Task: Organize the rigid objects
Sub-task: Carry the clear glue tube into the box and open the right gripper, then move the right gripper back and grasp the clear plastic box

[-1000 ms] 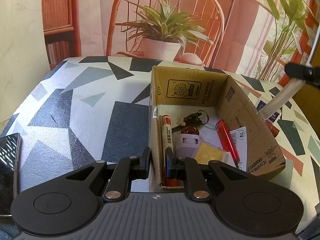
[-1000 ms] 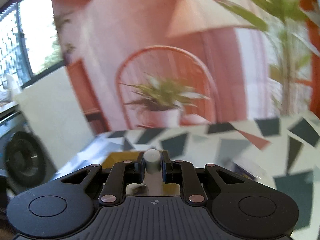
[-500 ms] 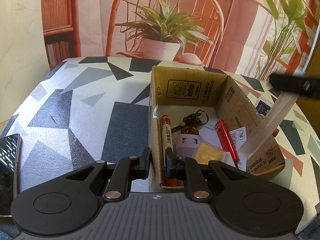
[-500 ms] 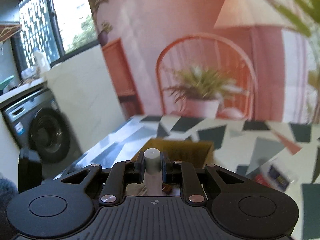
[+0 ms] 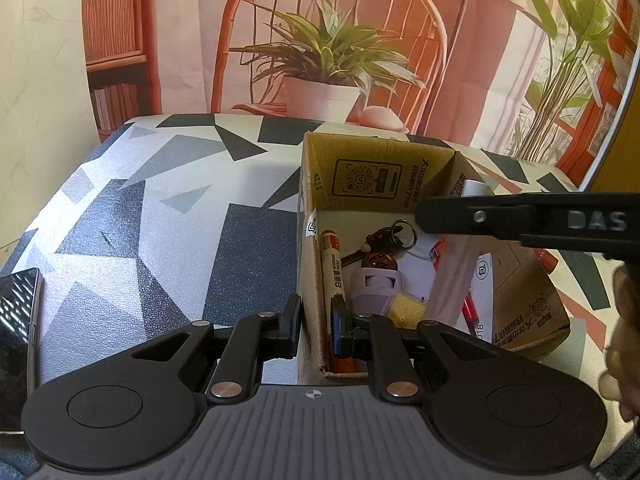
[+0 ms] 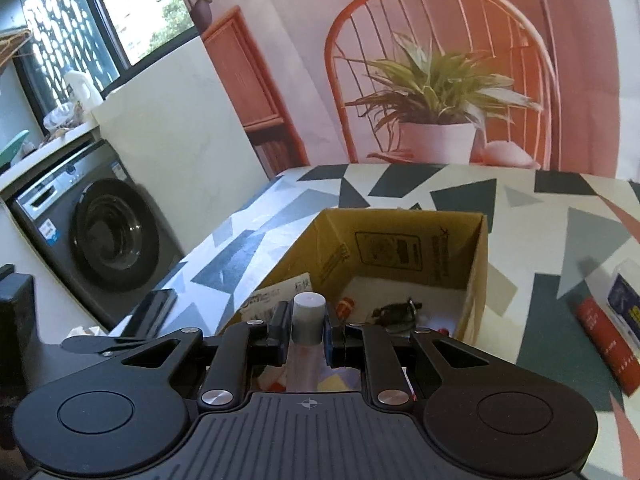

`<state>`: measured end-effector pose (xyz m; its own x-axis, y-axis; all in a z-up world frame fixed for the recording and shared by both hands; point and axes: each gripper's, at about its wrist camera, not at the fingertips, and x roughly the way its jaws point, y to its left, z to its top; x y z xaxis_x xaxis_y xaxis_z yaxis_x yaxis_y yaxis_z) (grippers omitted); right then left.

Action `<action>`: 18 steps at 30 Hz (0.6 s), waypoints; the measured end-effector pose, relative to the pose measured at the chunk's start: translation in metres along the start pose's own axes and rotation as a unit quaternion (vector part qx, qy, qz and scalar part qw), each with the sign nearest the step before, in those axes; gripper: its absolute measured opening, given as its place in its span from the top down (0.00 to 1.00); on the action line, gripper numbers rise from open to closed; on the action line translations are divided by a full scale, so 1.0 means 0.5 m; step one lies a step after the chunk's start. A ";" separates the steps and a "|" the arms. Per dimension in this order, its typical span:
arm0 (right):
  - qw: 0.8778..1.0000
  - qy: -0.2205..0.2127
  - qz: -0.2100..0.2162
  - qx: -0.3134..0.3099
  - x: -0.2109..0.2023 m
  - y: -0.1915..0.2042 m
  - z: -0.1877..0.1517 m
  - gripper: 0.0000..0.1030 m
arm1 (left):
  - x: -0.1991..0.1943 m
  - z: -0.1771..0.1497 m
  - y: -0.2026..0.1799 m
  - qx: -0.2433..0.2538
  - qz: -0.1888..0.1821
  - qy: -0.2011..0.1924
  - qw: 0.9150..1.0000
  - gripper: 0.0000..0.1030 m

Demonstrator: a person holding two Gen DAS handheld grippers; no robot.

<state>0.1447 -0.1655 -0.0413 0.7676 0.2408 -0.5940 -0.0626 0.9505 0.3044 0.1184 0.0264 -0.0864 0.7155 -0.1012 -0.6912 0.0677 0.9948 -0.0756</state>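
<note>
Over the cardboard box [image 5: 400,184] on the bench [image 5: 160,216], the right hand-held gripper [image 6: 306,330] has moved in from the right since the earlier frame, clamped on a pale tube [image 5: 452,276] with a grey cap [image 6: 308,312], its jaws just easing wider. The tube hangs tilted inside the box; its lower end is blurred. The left hand-held gripper [image 5: 316,326] pinches the box's near wall.

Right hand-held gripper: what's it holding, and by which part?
The right hand-held gripper clamps a translucent tube just below its grey cap, over the cardboard box.
</note>
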 end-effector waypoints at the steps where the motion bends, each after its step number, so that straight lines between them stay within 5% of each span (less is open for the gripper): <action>1: 1.000 0.000 -0.009 -0.007 0.006 0.002 0.002 0.80 | 0.000 0.000 0.000 0.000 0.000 0.000 1.000 0.85; 6: 0.999 -0.021 -0.036 -0.028 0.002 0.006 0.007 0.47 | 0.000 0.000 0.000 0.000 0.000 0.000 1.000 0.85; 18: 0.990 -0.087 -0.102 -0.039 -0.088 -0.058 0.009 0.40 | -0.001 0.000 0.002 -0.002 -0.001 0.002 1.000 0.85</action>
<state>0.1157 -0.2047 -0.0204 0.8669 0.0122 -0.4983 0.0603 0.9898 0.1291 0.1181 0.0276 -0.0863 0.7128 -0.1023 -0.6939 0.0654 0.9947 -0.0795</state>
